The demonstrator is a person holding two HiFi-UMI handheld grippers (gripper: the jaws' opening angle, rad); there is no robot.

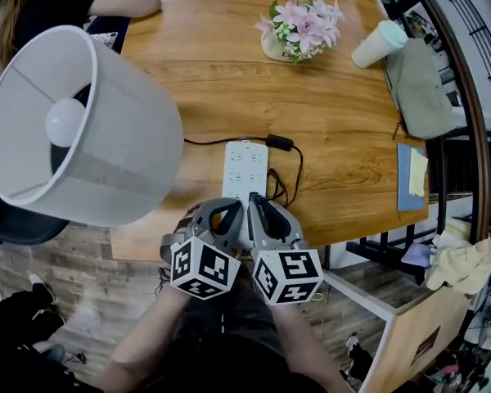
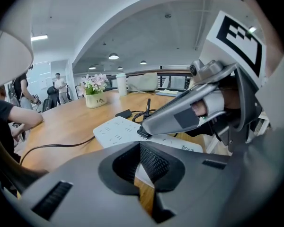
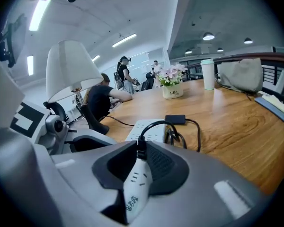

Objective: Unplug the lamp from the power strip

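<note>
A lamp with a white shade [image 1: 90, 129] stands at the table's near left corner. A white power strip [image 1: 245, 170] lies on the wooden table [image 1: 344, 137], and a black cord [image 1: 293, 178] loops beside it to a black adapter [image 1: 278, 143]. Both grippers meet at the strip's near end. My right gripper [image 3: 141, 145] is shut on a black plug [image 3: 141, 152] that sits in the strip [image 3: 146, 126]. The left gripper view shows the plug [image 2: 142, 132] under a right finger [image 2: 180, 117]. My left gripper [image 2: 141, 144] is shut and holds nothing, with its tips over the strip's near corner.
A pot of pink flowers [image 1: 299, 27], a pale cup [image 1: 378, 43] and a grey bag [image 1: 421, 88] stand at the far right. A blue notebook [image 1: 411, 174] lies by the right edge. A person [image 1: 57, 2] sits at the far left. The table's near edge [image 1: 147, 248] is close.
</note>
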